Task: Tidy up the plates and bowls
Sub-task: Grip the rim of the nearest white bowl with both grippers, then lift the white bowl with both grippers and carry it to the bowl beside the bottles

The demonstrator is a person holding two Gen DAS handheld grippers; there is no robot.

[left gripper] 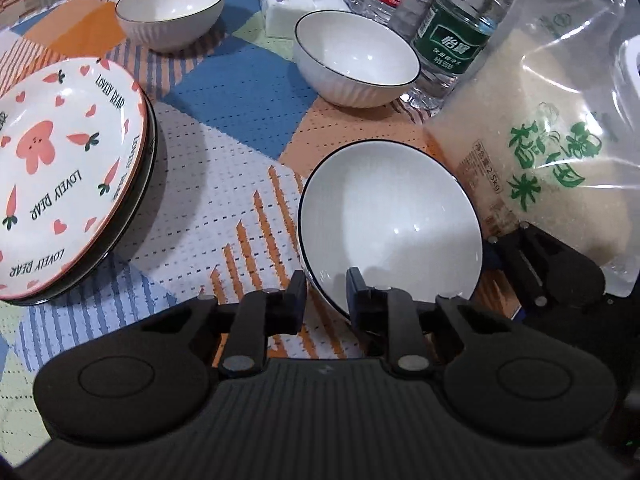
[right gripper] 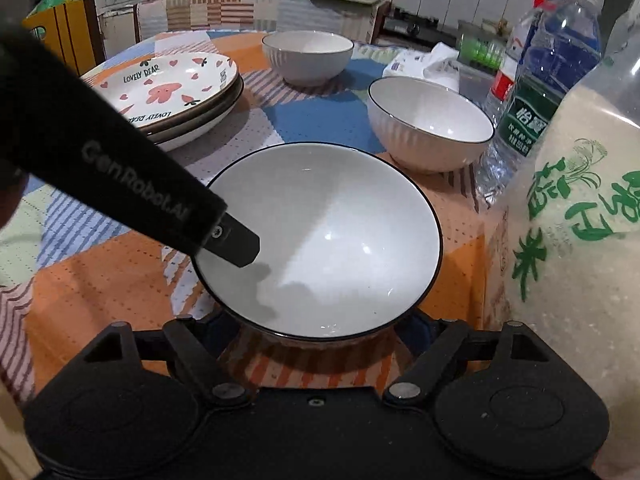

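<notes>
On patchwork cloth point(left gripper: 224, 200), bowl point(left gripper: 392, 220) rim between left fingers point(left gripper: 298, 292).

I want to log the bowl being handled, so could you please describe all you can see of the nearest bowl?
The nearest bowl is white, glossy, ceramic-looking, with a thin dark rim line, and empty. It sits upright on the patchwork cloth, beside the rice bag. The left claw straddles its near-left rim, one finger inside and one outside, apparently pinching it. The right claw stands wide around its near side, with contact unclear.
</notes>
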